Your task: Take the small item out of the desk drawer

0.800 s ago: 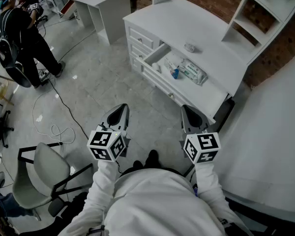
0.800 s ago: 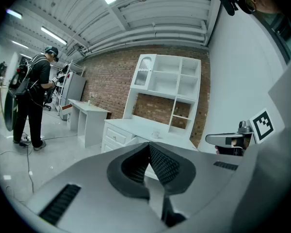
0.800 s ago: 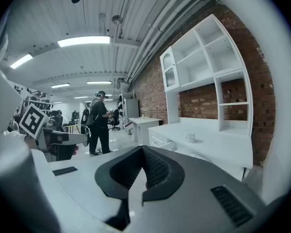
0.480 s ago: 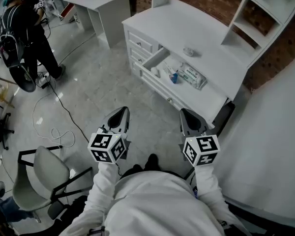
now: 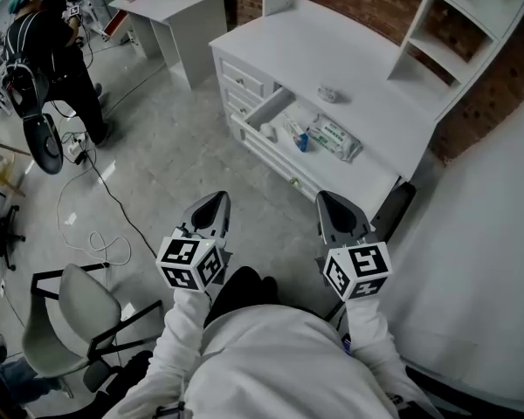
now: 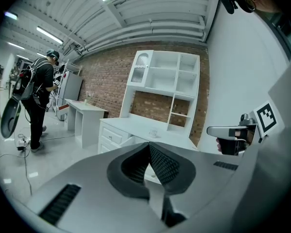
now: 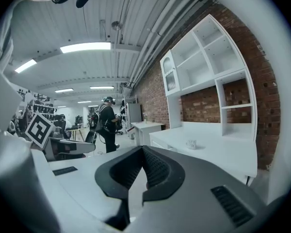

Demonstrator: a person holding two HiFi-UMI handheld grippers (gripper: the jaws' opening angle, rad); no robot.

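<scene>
The white desk (image 5: 367, 68) stands ahead of me with one drawer (image 5: 256, 114) pulled open. In the drawer lie a wipes pack (image 5: 332, 138), a small blue item (image 5: 301, 141) and a small white item (image 5: 269, 130). A small clear object (image 5: 329, 93) sits on the desktop. My left gripper (image 5: 213, 204) and right gripper (image 5: 332, 206) hover side by side over the floor, well short of the drawer. Both are shut and empty. The left gripper view shows the left gripper (image 6: 148, 145) with jaws closed tip to tip, and the right gripper (image 7: 142, 148) looks the same in its own view.
A person in black (image 5: 48, 51) stands at the far left near a cable (image 5: 87, 208) on the floor. A grey chair (image 5: 70, 321) is at my lower left. A second white table (image 5: 170, 3) stands beyond the desk, a shelf hutch (image 5: 472, 16) on its right end.
In the head view the desk has slid slightly up and to the left. Both grippers have kept their pose and stayed shut. The person in black has shifted a little.
</scene>
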